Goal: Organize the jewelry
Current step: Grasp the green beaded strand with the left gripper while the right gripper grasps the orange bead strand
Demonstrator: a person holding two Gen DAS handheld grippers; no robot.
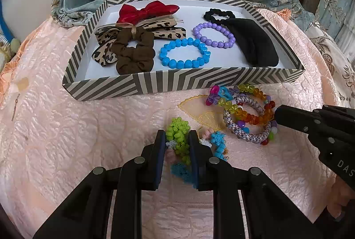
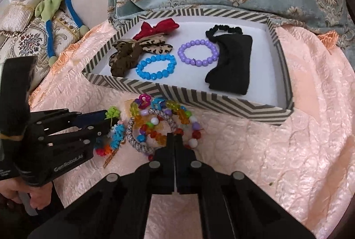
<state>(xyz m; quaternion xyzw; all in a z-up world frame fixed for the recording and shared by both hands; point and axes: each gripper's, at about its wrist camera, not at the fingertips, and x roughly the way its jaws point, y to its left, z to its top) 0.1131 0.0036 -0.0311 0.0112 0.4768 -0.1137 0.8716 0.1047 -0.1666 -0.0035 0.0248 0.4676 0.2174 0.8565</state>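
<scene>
Bedspread (image 1: 66, 139) peach, quilted (striped tray (image 1: 177, 81) on it) | left jaws clamp flower band (image 1: 177, 134) | right jaws closed, contents unclear

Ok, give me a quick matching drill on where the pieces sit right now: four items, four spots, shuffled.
Items:
1. blue bead bracelet
2. green flower band
3. black headband
4. rainbow bead pile

Places:
A. between the left gripper's pads
B. tray, far right
C. on the quilt, at the right gripper's tips
D. tray, front middle

Pairs: 1-D, 2-A, 3-B, 4-C
</scene>
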